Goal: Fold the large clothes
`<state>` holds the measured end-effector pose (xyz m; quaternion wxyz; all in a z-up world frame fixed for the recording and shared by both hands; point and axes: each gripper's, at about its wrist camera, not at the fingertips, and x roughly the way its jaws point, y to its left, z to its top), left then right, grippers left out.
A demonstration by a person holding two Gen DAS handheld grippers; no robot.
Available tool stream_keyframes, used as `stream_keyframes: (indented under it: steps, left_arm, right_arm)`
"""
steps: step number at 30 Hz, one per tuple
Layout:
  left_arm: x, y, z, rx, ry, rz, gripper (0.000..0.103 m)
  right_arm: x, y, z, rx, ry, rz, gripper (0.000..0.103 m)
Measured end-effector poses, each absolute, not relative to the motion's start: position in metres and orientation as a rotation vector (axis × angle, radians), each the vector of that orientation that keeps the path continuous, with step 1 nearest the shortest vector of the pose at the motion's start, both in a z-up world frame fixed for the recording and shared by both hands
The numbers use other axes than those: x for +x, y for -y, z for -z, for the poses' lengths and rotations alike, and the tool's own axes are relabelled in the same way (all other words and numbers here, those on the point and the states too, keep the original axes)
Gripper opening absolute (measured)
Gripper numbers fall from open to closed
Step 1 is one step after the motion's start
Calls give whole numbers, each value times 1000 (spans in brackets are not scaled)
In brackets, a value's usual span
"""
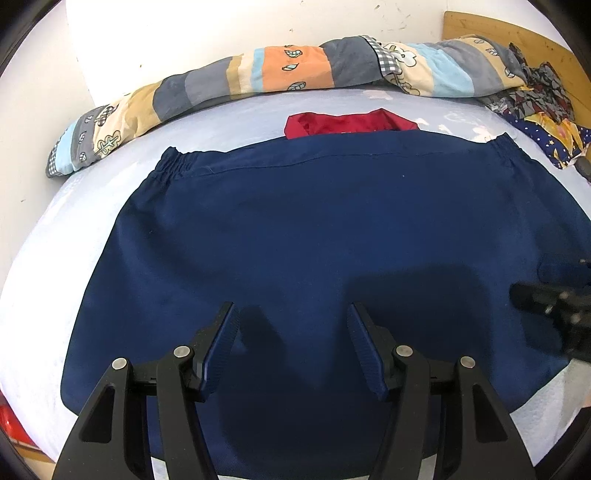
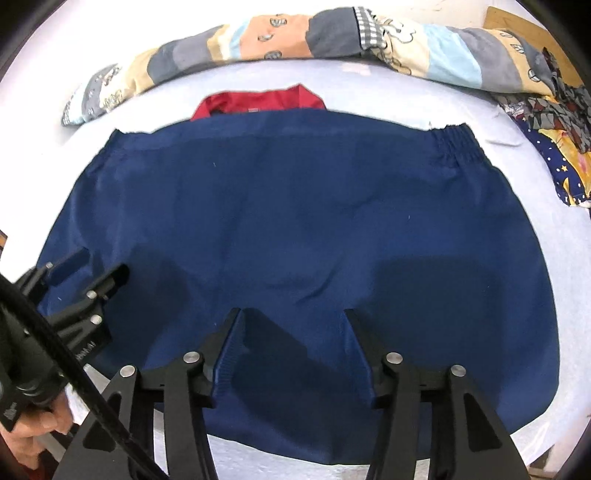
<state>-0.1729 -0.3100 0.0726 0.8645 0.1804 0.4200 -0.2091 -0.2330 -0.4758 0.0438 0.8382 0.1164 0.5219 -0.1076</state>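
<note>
Navy garment (image 1: 314, 229) beneath both downward-tilted, open-jawed grippers.

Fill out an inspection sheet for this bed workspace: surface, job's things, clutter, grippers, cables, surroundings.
Surface: pale blue bed sheet, flat, bare strips at both sides.
Job's things: navy garment spread flat, elastic-gathered hem at the far edge; red garment lies beyond it, partly covered by the navy one.
Clutter: striped patchwork quilt rolled along the far edge; crumpled patterned clothes at the far right corner.
Grippers: left gripper open above the navy cloth, nothing between its fingers; right gripper open, likewise empty.
Cables: black cable running along the left gripper.
Surroundings: white wall behind the bed; wooden headboard at the right.
</note>
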Motion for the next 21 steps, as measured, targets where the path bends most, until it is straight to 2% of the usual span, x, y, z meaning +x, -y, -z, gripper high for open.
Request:
stream_keyframes:
  steps: [3,5,7,12,21]
  left_arm:
    - [-174,310,-72,387,-876,437,60]
    - [-175,311,-72,394,-873,435,60]
    - [-175,311,-71,399,-872,434,60]
    - [-176,312,-70,415,-866,432,60]
    - [-173,311,-71,415,-872,429,64]
  right_arm:
    - [-231,472,-40,219,-1108,234,65]
    - [-231,470,-38,207,-1112,246,75]
    - [-230,470,-33,205,-1117,256,78]
    - [-230,469,-31,205,-1120,268,83]
    - [-237,471,-30,250,-1082,281,85]
